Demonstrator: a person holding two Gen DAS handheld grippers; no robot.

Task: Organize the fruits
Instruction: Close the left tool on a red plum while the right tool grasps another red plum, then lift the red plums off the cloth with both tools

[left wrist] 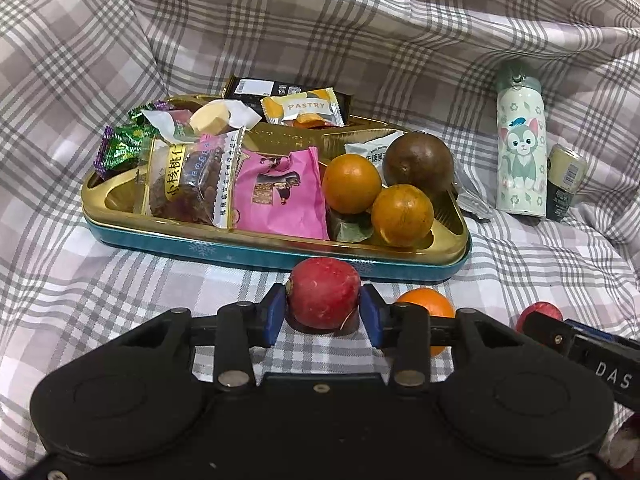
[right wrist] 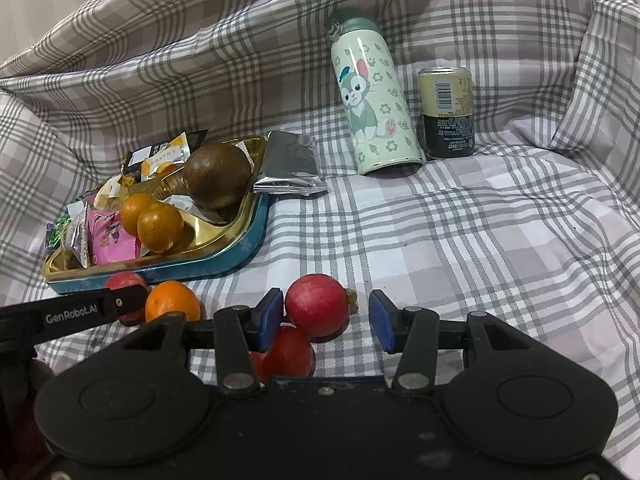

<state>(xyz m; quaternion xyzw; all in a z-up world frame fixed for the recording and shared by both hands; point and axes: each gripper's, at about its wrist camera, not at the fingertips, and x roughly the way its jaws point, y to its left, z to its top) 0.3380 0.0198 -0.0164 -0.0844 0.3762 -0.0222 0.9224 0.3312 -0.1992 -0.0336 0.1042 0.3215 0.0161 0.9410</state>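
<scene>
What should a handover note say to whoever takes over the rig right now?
Left gripper: pads closed against a red fruit on the plaid cloth, just in front of the tray.
Right gripper: open around a second red fruit, left pad touching, right pad apart; not gripped.
In the tray: two orange fruits and a brown fruit, beside the snack packets.
On the cloth: a bright orange fruit between the grippers, and another red fruit under the right gripper.
Left: the four loose fruits probably go into the tray.
</scene>
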